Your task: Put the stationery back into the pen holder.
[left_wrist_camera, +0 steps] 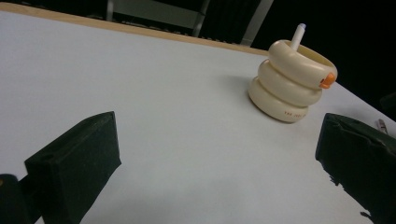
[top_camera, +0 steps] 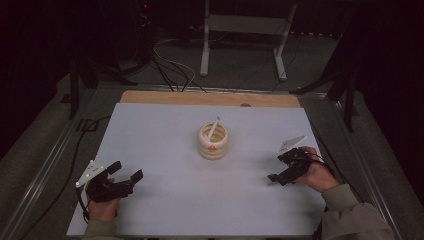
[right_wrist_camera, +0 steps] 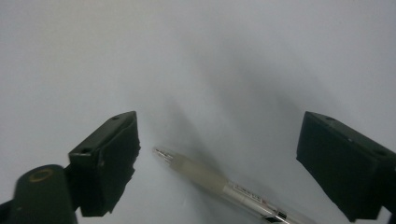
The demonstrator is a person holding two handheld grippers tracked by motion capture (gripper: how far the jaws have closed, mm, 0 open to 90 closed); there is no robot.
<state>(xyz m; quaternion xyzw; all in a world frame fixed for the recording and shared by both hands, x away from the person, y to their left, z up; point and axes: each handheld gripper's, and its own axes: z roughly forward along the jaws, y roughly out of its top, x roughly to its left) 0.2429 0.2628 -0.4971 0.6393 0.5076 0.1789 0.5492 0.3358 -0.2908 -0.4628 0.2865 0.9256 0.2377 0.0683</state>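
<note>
Dark room and stand legs lie behind your tabletop (top_camera: 165, 200), which carries a pale sheet with a strip of wood showing at its far edge. Near the middle stands a cream ringed holder (top_camera: 213, 141) with a small orange spot on its near side, and a white pen (top_camera: 214, 126) leans out of its top; the left gripper view shows it (left_wrist_camera: 297, 36) poking up over the rim of the holder (left_wrist_camera: 289, 88).

Your right gripper (top_camera: 280, 170) is low over the sheet at the right side, tilted down. Its jaws stand apart, and a clear pen (right_wrist_camera: 219, 186) lies flat on the sheet between them, tip toward the jaw at the left of the right gripper view, touching neither pad. In the high view that pen is too small to make out.

Your left gripper (top_camera: 126, 171) rests at the near left, jaws wide with nothing between them, well apart from the holder.
</note>
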